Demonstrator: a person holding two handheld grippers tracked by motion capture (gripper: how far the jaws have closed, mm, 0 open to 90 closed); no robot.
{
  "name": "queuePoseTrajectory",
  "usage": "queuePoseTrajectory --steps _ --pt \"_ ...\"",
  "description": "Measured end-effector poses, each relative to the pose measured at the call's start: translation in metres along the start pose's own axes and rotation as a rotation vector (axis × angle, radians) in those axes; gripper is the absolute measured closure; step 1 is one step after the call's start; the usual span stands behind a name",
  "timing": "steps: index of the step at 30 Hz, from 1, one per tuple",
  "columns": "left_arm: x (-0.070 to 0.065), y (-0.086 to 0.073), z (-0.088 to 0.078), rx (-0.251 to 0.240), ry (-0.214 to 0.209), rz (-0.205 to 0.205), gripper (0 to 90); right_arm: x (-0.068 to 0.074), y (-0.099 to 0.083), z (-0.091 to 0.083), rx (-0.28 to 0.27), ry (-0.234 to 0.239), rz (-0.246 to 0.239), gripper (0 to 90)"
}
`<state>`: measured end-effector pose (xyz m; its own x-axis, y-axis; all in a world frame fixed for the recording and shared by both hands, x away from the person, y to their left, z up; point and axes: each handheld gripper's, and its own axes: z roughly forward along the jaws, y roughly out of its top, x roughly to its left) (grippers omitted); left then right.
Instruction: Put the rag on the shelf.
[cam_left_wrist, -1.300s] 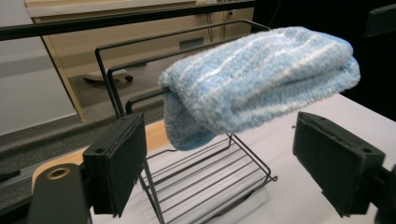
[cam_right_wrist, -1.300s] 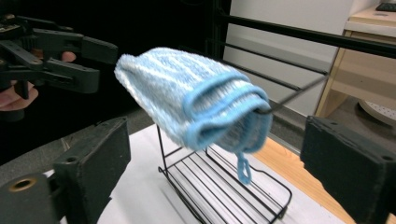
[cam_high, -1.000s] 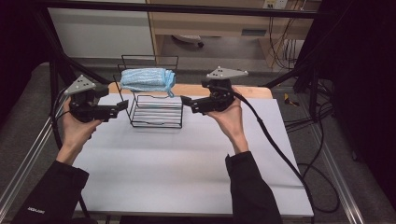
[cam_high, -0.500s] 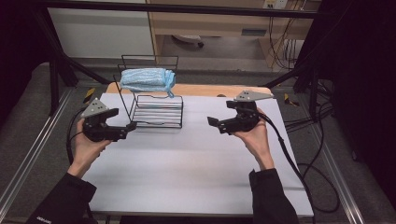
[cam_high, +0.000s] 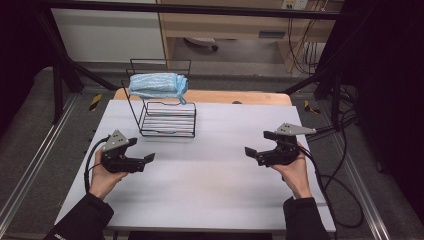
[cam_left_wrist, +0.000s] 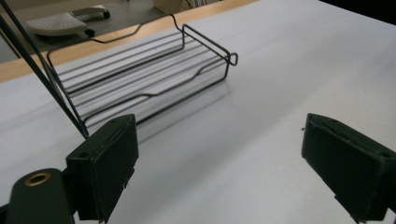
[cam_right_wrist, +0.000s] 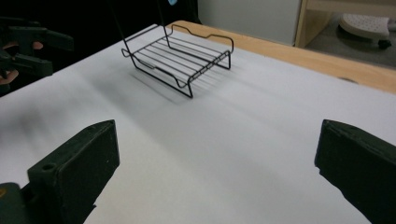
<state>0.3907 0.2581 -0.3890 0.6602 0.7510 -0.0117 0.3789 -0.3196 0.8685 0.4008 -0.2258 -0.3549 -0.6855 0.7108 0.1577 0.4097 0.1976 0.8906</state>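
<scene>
both grippers, left (cam_high: 142, 160) and right (cam_high: 256, 151), have pulled back from the wire rack (cam_high: 167, 120), fingers wide apart and empty.

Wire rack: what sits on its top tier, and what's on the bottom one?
A folded blue cloth lies on the wire rack's top tier. The bottom tier holds nothing, seen in both gripper views. Anything beneath the cloth is covered.

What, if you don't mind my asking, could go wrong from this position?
The folded blue cloth sits on the top tier of a light wire rack; a bump from either open tool, left or right, could tip the rack or drop the cloth. The right tool's cable trails off the table edge and might snag.
</scene>
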Motion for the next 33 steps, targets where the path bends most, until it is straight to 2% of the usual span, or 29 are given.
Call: queuePoseTrajectory --steps 6,12,19,25,33 --pt "-0.003 -0.02 0.002 0.024 -0.019 0.002 10.8 -0.005 -0.031 -0.004 0.027 -0.007 0.016 0.4" --pt "-0.005 -0.033 0.003 0.047 -0.034 0.005 10.8 -0.011 -0.06 -0.007 0.048 -0.008 0.029 0.4" --pt "-0.005 -0.044 0.005 0.059 -0.031 0.001 10.7 -0.02 -0.09 -0.015 0.042 -0.011 0.069 0.4" --pt "-0.008 -0.053 0.008 0.083 -0.047 0.016 10.7 -0.021 -0.105 -0.018 0.097 -0.026 0.055 0.4" --pt "-0.006 -0.057 0.011 0.102 -0.04 0.009 10.7 -0.021 -0.107 -0.017 0.11 -0.019 0.052 0.4"
